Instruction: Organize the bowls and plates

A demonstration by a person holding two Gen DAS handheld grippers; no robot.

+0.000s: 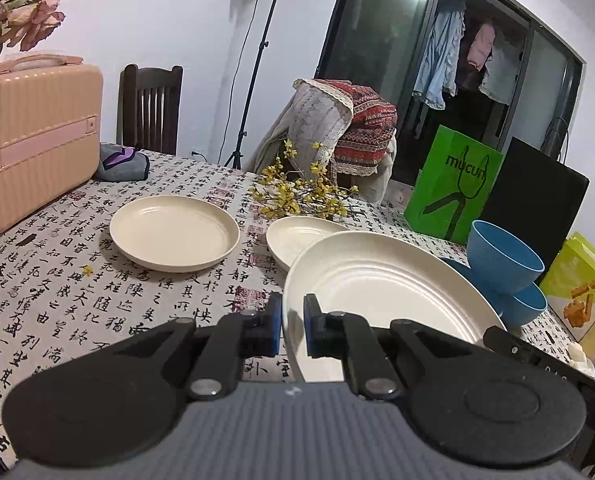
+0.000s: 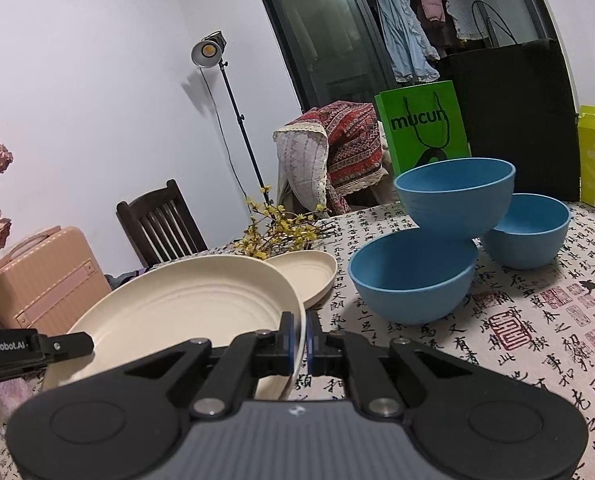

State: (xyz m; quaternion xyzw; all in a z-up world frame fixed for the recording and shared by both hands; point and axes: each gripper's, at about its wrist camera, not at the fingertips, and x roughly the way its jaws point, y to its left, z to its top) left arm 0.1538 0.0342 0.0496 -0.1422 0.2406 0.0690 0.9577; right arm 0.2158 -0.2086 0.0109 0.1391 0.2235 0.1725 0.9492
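Table (image 1: 97, 300): both grippers pinch large plate (image 1: 377, 280); third bowl (image 2: 533, 228) only right view.

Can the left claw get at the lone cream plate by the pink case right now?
Probably not yet: the left claw is shut on the rim of the big cream plate, shared with the right claw. The lone plate itself lies unobstructed.
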